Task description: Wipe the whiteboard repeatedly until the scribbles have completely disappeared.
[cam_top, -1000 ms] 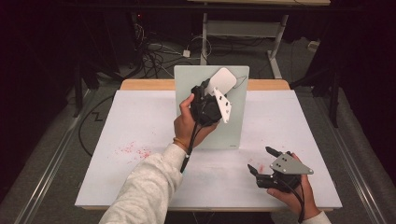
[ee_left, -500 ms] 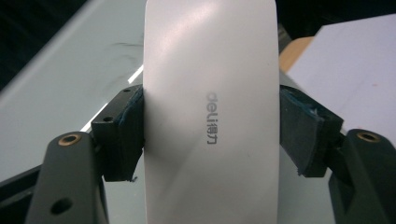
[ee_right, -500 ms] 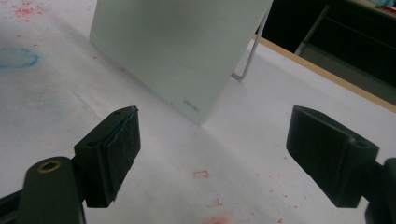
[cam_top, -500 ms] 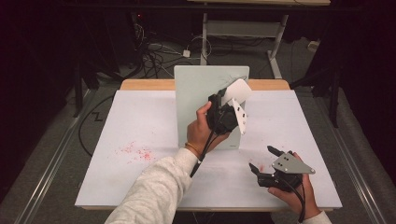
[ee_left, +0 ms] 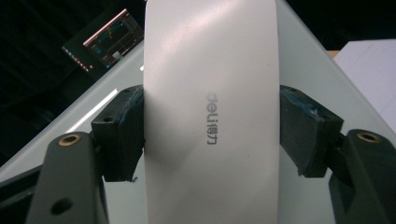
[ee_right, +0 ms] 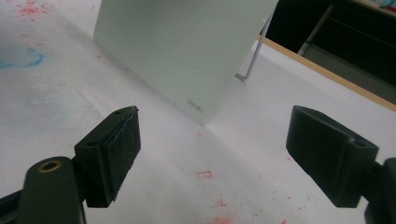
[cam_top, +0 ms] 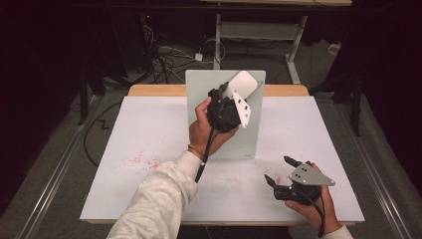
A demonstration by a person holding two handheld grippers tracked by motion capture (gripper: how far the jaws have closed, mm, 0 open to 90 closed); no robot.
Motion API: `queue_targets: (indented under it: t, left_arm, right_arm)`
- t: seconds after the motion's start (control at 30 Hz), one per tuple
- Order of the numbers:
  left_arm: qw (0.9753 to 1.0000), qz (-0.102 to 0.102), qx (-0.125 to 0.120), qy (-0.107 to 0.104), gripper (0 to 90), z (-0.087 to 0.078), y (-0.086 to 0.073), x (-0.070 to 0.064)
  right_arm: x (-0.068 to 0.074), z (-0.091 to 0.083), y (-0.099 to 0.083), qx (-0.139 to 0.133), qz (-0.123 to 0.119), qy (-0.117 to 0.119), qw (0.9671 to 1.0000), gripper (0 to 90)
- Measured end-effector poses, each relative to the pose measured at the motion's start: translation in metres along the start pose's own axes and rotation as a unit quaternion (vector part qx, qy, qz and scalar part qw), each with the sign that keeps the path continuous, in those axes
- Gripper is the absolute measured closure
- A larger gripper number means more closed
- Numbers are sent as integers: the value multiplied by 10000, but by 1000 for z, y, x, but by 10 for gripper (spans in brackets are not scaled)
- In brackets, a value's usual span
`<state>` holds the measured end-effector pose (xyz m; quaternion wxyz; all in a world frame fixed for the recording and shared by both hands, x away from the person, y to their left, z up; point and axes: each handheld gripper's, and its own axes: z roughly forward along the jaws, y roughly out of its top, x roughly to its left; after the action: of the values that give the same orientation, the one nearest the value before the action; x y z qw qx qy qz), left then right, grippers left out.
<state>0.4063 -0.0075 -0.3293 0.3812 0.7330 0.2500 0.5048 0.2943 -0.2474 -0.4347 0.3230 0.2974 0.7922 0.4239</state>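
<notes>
White rounded plastic eraser [ee_left: 210, 112], clamped in left gripper [cam_top: 230, 102], best pressed flat against pale-green upright glass board [cam_top: 199, 84] at table's far edge; right gripper [cam_top: 281, 172] held open.

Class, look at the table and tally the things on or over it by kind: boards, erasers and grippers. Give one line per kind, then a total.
Boards: 1, the pale green board standing on its wire stand.
Erasers: 1, the white eraser clamped in the left gripper.
Grippers: 2, the left gripper and the right gripper, open.
Total: 4
</notes>
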Motion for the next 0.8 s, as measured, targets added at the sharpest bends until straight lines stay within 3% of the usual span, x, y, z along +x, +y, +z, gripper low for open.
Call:
queue_targets:
  t: [0.1, 0.23, 0.33, 0.37, 0.5, 0.6, 0.67, 0.73, 0.8]
  left_arm:
    - [9997, 217, 66, 118, 291, 0, -7, -12]
    - [9979, 630, 125, 8, 291, 2, -19, -44]
    - [9938, 1079, 202, -161, 291, 4, -22, -67]
    - [9930, 1141, 216, -193, 291, 4, -21, -70]
    - [9959, 821, 148, -350, 291, 6, -9, -57]
    - [9980, 423, 79, -462, 291, 8, 5, -41]
    - [9986, 492, 34, -207, 291, 8, 15, -32]
    - [9994, 303, -4, -169, 291, 6, 22, -23]
    - [9995, 305, 12, -15, 291, 6, 24, -18]
  right_arm:
    - [0, 0, 0, 6, 3, -7, 10000, 185]
    - [2, 1, 0, 34, -32, 27, 10000, 185]
    - [2, 2, -1, 42, -13, 48, 10000, 185]
    - [2, 2, -1, 50, -21, 47, 10000, 185]
    - [2, 1, 0, 24, -23, 38, 10000, 185]
    - [2, 2, -1, 36, 3, 65, 10000, 185]
    - [3, 3, -1, 53, -17, 88, 9999, 185]
    - [4, 3, -1, 54, -62, 102, 9999, 185]
    - [4, 2, -1, 43, -54, 89, 9999, 185]
